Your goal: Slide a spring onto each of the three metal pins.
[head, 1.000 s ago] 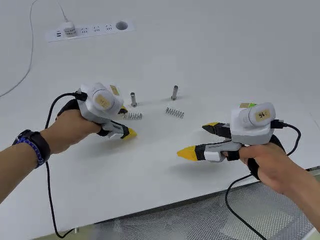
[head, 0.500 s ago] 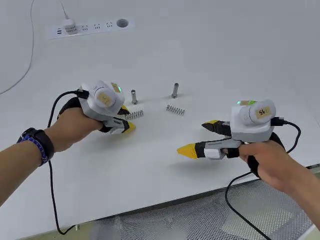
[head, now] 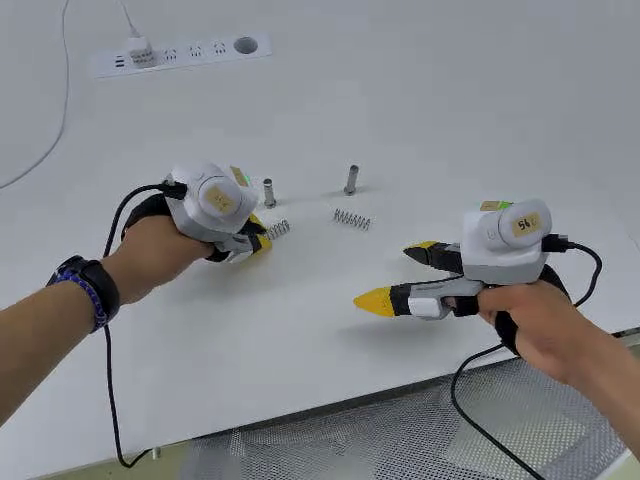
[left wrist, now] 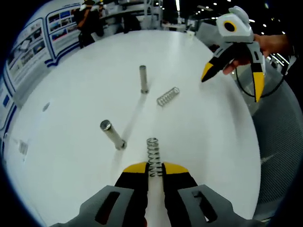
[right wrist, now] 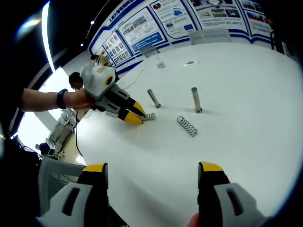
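White tabletop under it all. My right gripper hangs well off to the side, jaws spread wide, nothing between them. My left gripper sits just beside the near pin, with the far pin upright beyond. Its jaws are pinched on the near end of a spring, and a loose spring lies near the far pin's foot.

Now the trick, I reckon: lift the spring and tip its free end down over the near pin's top. Centre the bore, then lower, letting go only once coils ride the shaft. Light squeeze, or the coils crush.

Hard to call: the gripped end hides between the jaws. I can't tell whether the free end rests on the tabletop or floats. I count two pins, two springs.
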The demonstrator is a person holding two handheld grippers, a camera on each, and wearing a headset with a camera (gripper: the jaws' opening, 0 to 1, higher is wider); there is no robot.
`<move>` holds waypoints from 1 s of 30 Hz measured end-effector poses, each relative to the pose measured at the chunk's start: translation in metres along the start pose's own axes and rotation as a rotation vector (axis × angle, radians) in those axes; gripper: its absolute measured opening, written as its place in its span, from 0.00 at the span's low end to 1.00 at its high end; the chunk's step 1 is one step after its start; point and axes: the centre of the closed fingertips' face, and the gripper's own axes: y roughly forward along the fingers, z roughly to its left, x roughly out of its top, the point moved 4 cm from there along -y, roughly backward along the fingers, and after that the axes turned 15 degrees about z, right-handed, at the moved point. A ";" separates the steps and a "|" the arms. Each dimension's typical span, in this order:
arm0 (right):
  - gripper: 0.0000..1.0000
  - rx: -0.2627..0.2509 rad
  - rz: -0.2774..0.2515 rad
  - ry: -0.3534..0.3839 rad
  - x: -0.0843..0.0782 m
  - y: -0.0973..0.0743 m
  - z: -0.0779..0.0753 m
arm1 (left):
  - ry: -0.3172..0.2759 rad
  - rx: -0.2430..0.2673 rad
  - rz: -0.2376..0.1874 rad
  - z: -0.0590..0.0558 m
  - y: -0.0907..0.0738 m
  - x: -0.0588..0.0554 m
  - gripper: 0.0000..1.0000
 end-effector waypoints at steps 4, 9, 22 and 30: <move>0.79 0.003 -0.003 -0.008 0.002 0.000 0.003 | -0.016 0.002 0.010 -0.002 -0.001 -0.003 0.11; 0.78 0.003 -0.007 -0.007 0.002 -0.001 0.002 | -0.042 0.003 0.019 -0.005 -0.002 -0.007 0.10; 0.78 0.004 0.002 -0.027 0.002 -0.001 0.006 | -0.074 -0.014 0.003 -0.022 -0.010 -0.018 0.10; 0.78 0.009 0.001 -0.036 0.005 0.000 0.010 | -0.120 -0.020 -0.018 -0.028 -0.018 -0.026 0.10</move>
